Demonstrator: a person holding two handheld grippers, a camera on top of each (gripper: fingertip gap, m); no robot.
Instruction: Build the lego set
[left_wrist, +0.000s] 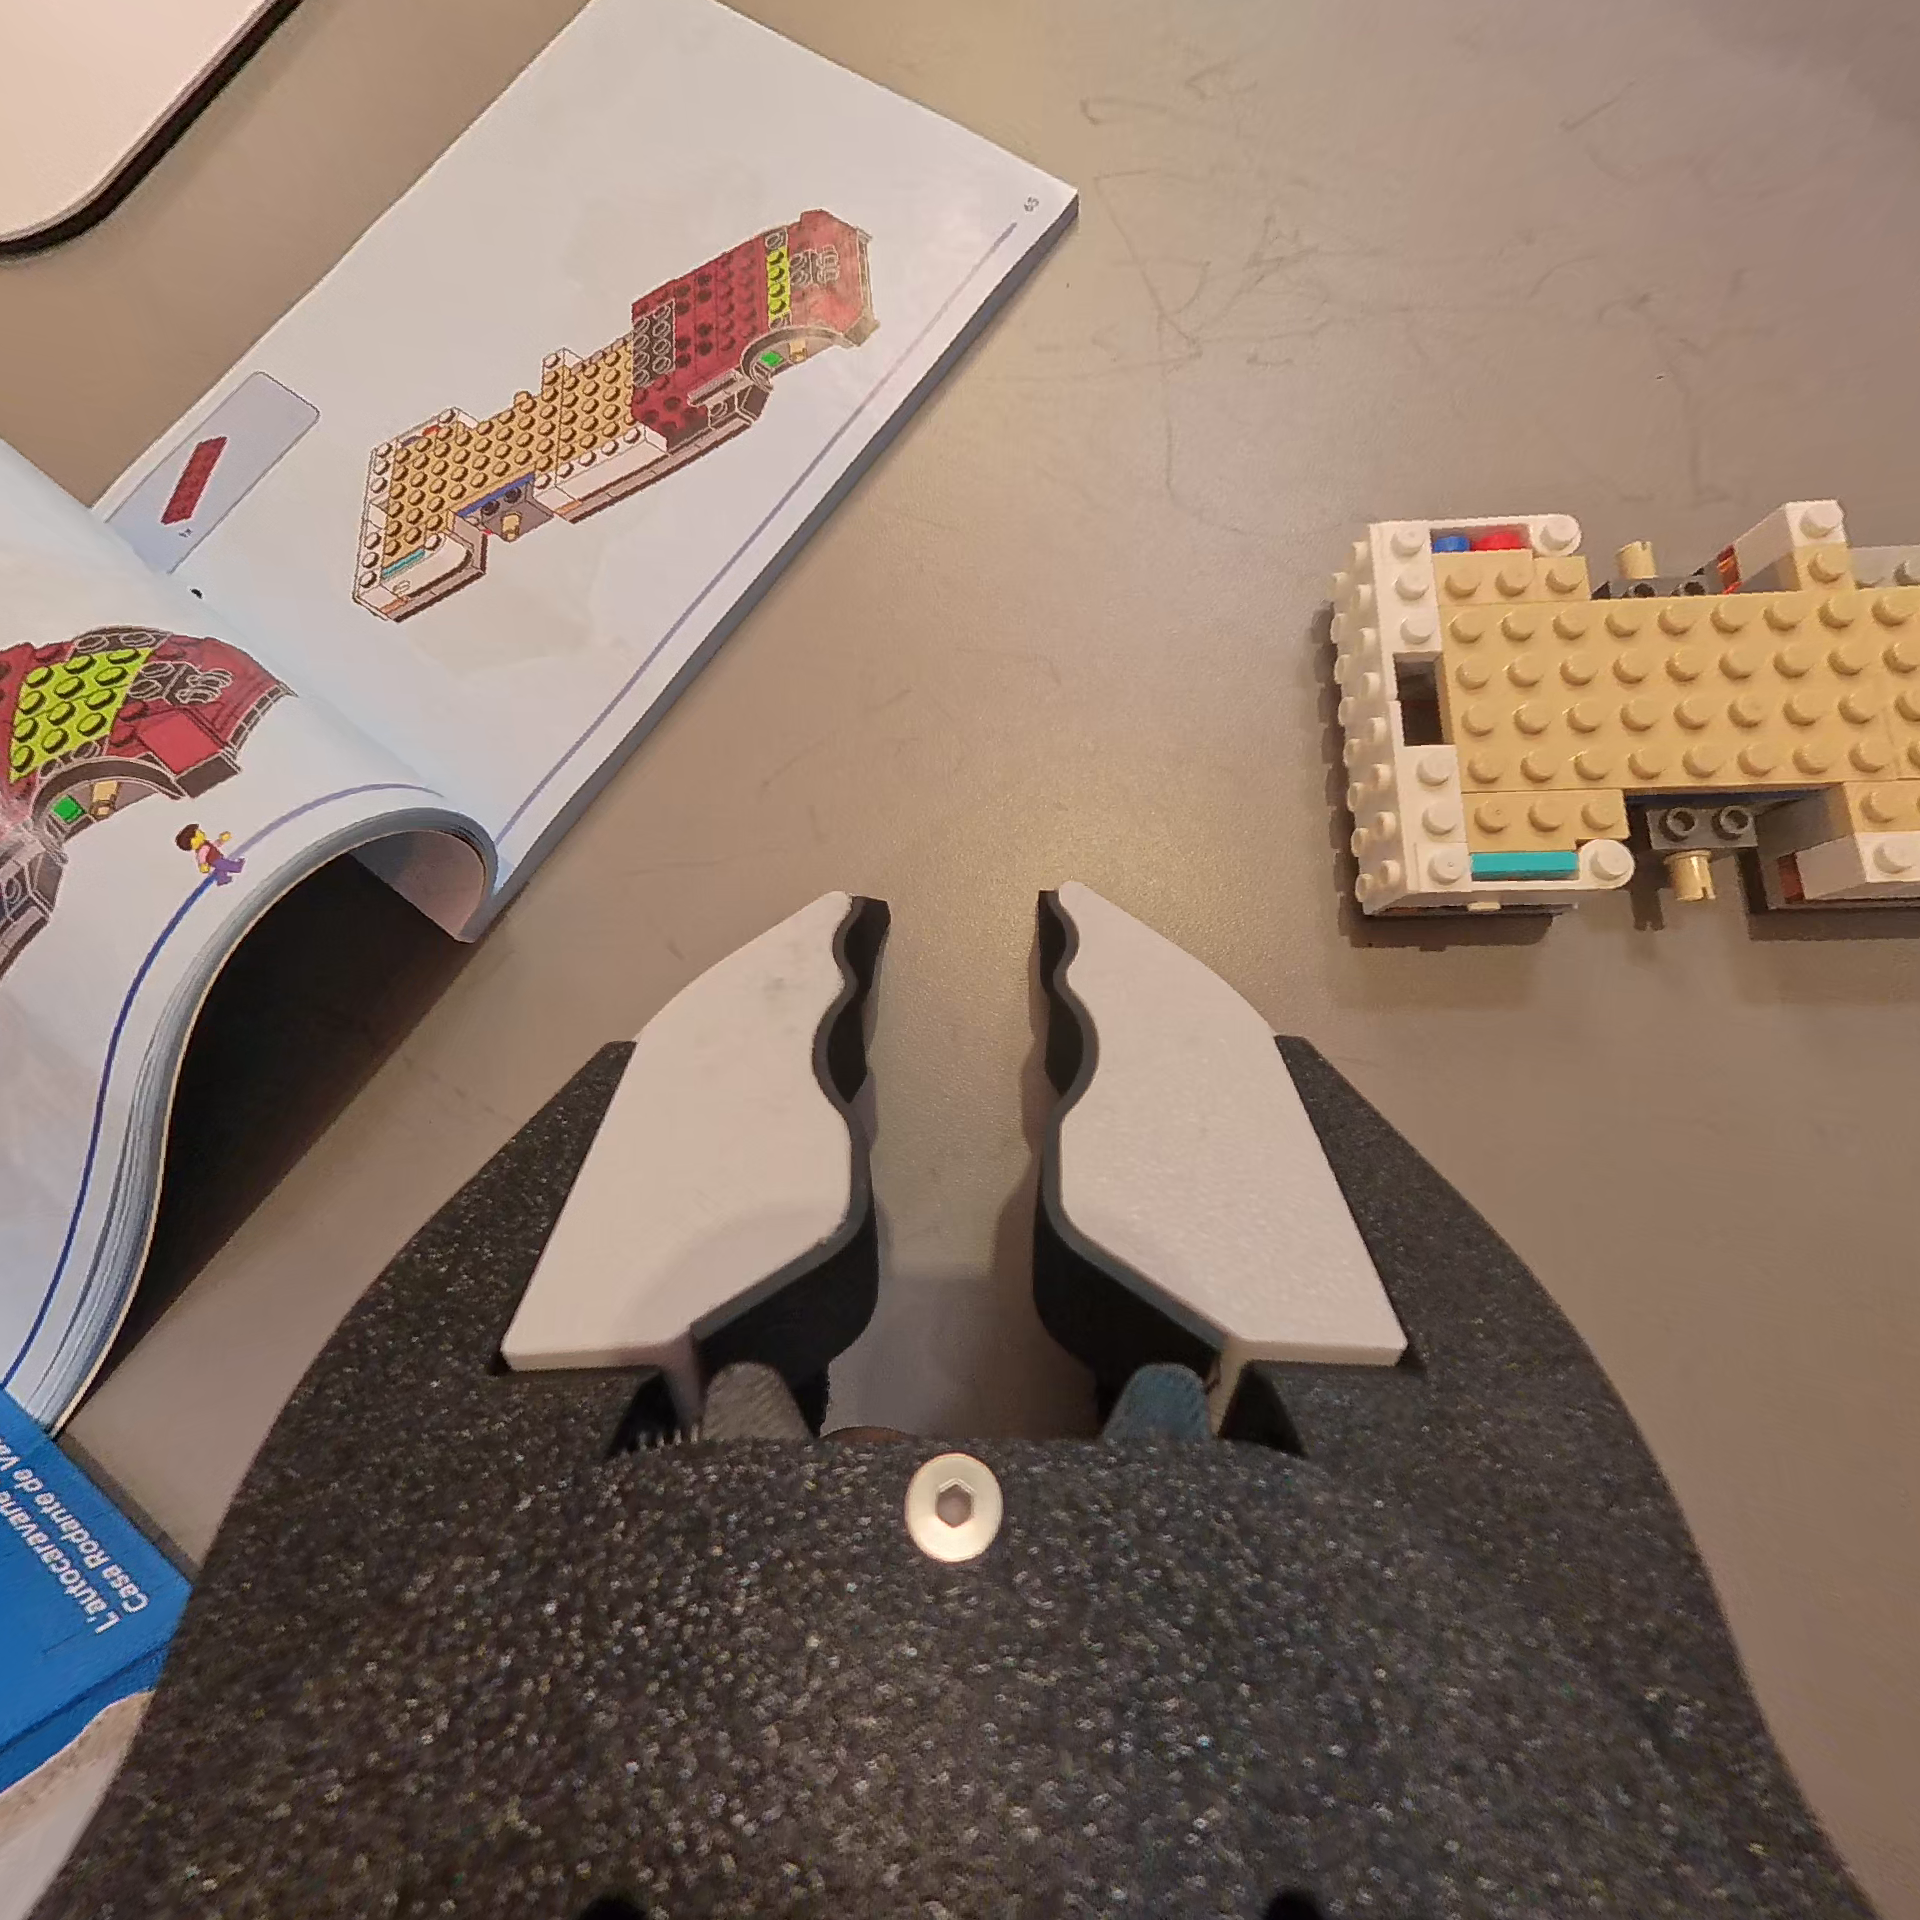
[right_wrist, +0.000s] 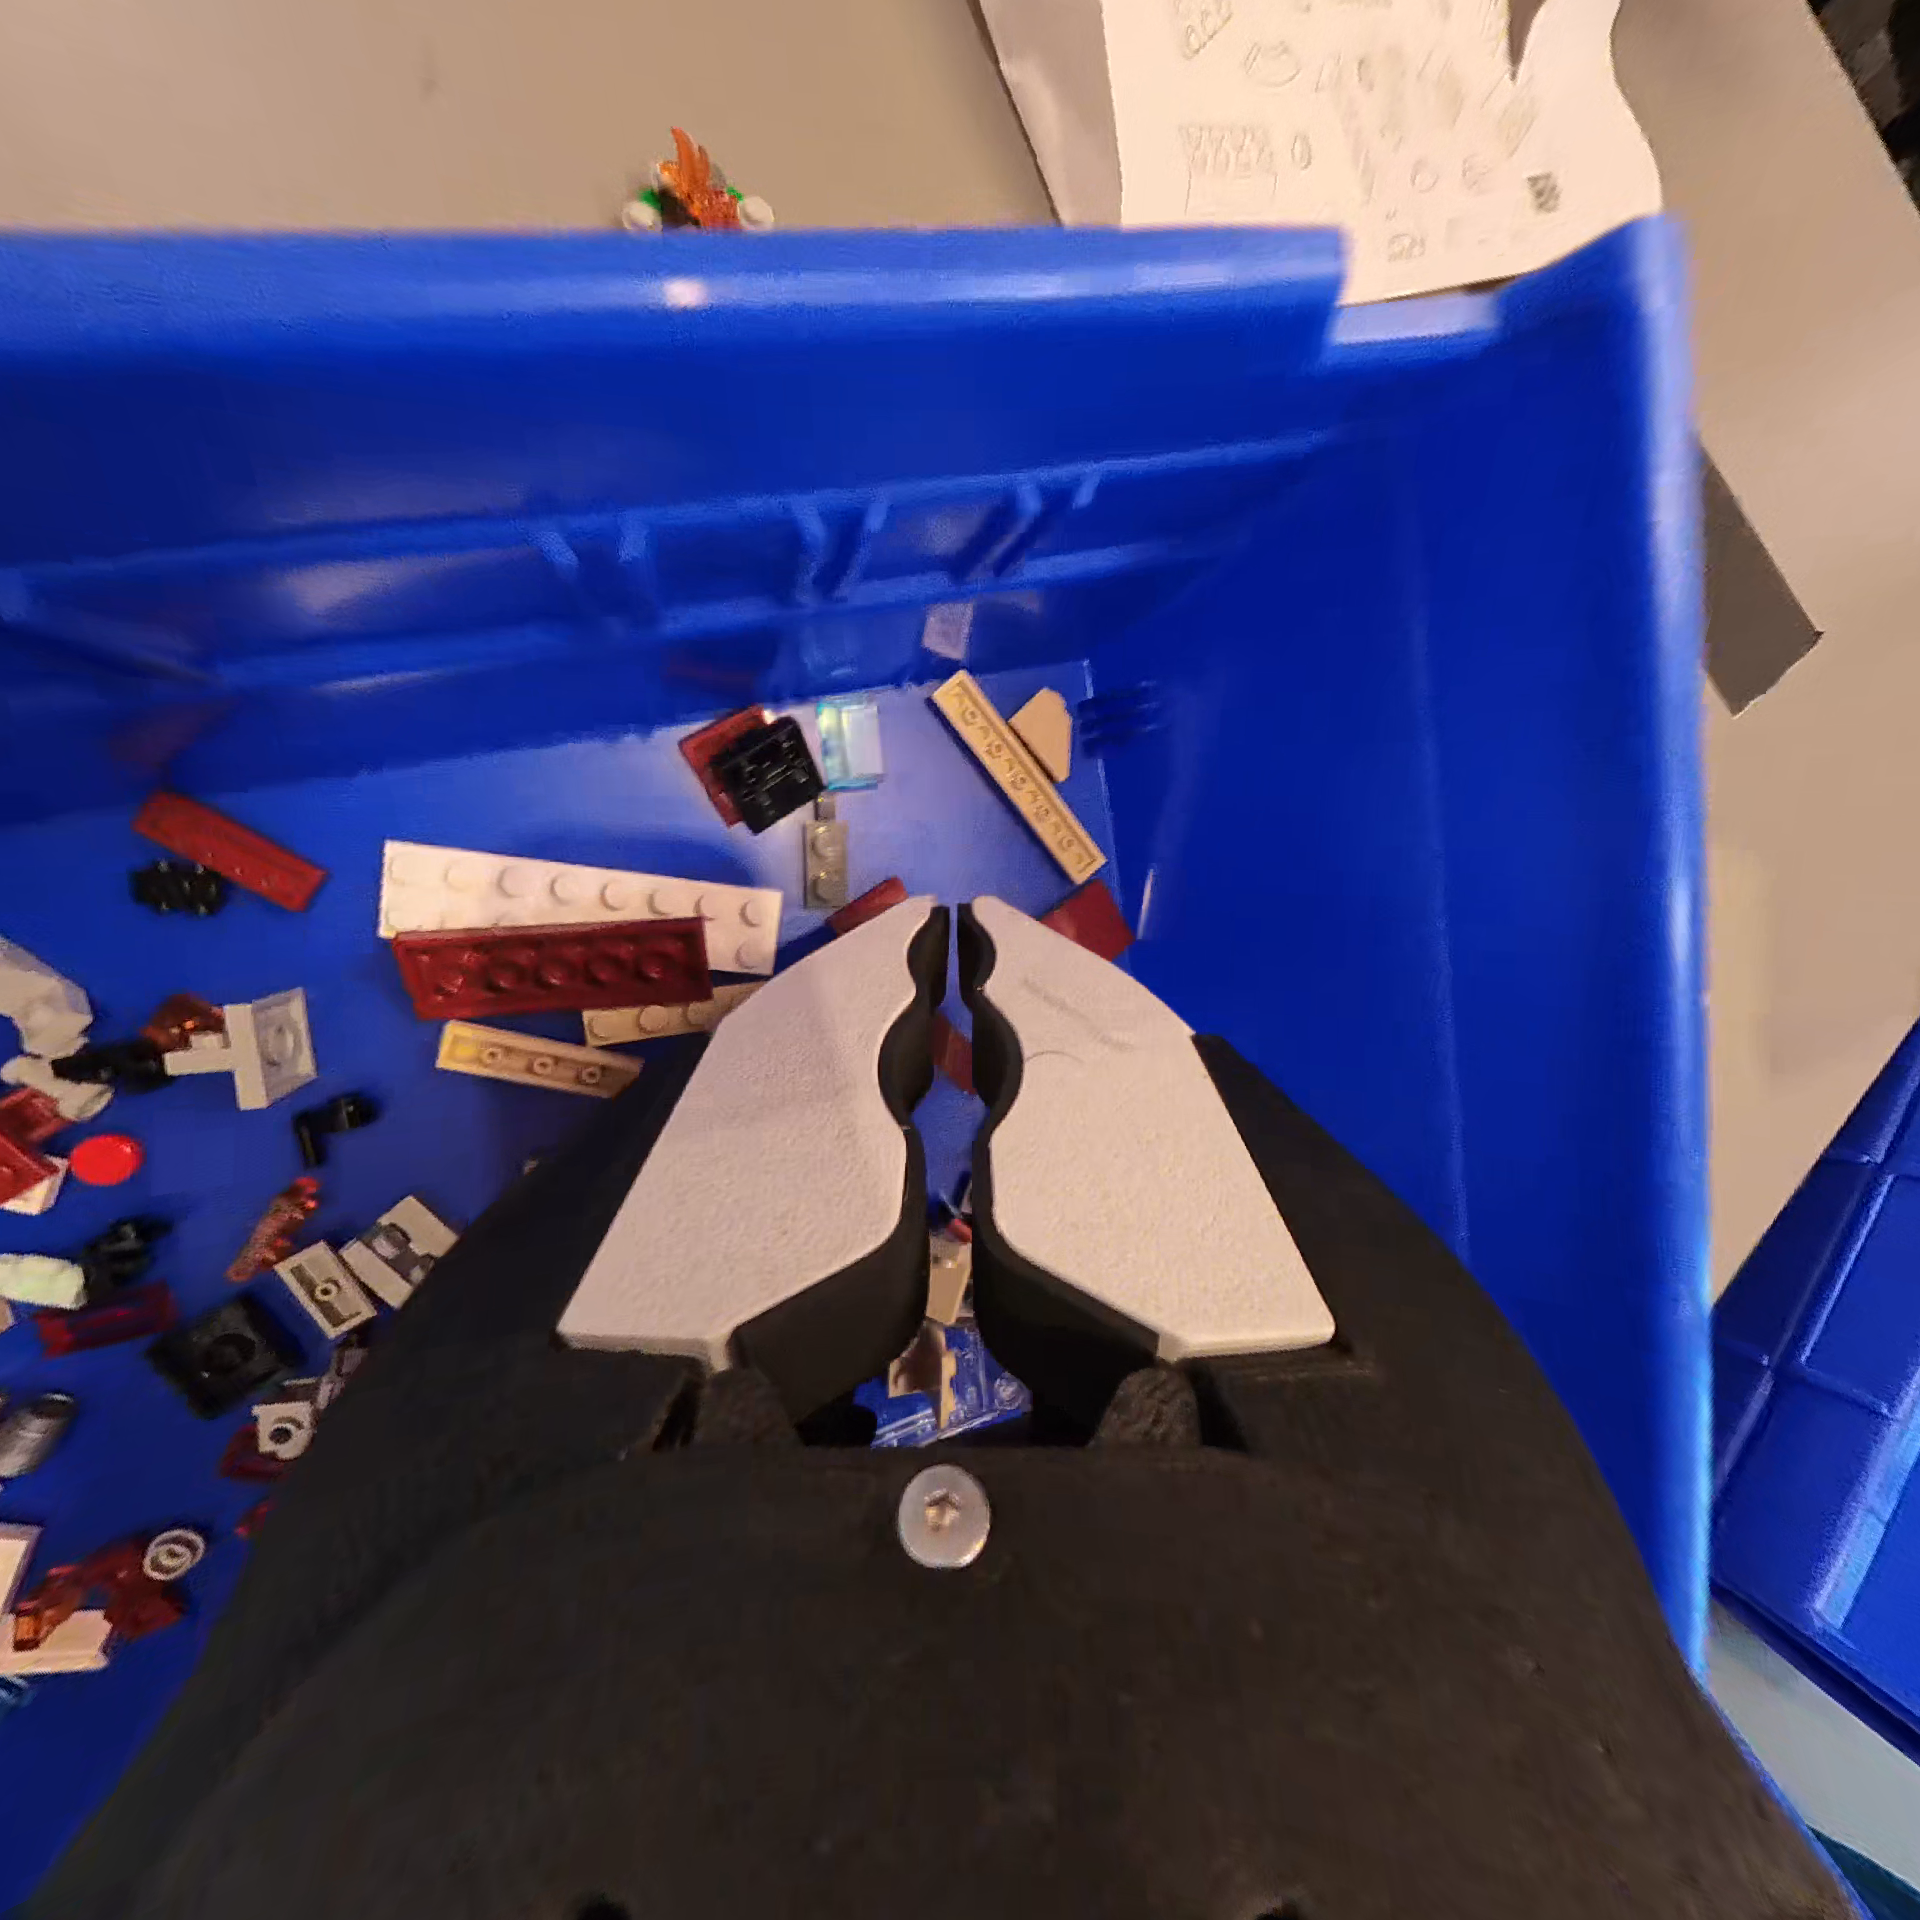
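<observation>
My left gripper (left_wrist: 964, 914) is open with nothing between its pads, and it hovers over the bare grey table (left_wrist: 1039, 520). A partly built tan and white brick model (left_wrist: 1621, 717) lies to its right. An open instruction booklet (left_wrist: 540, 436) lies to its left. My right gripper (right_wrist: 953, 916) is down inside a blue bin (right_wrist: 1455, 727), and its fingertips (right_wrist: 904, 935) are closed almost together. Dark red pieces show just left (right_wrist: 868, 902) and right (right_wrist: 1089, 923) of the tips. A dark red sliver (right_wrist: 951, 1051) shows through the gap behind them.
The bin floor holds several loose bricks, among them a white plate (right_wrist: 561, 899), a dark red plate (right_wrist: 551, 966), a long tan plate (right_wrist: 1013, 774) and a black piece (right_wrist: 764, 774). The bin's wall stands close on the right. A blue box (left_wrist: 62, 1579) lies at the left. A paper sheet (right_wrist: 1382, 135) lies beyond the bin.
</observation>
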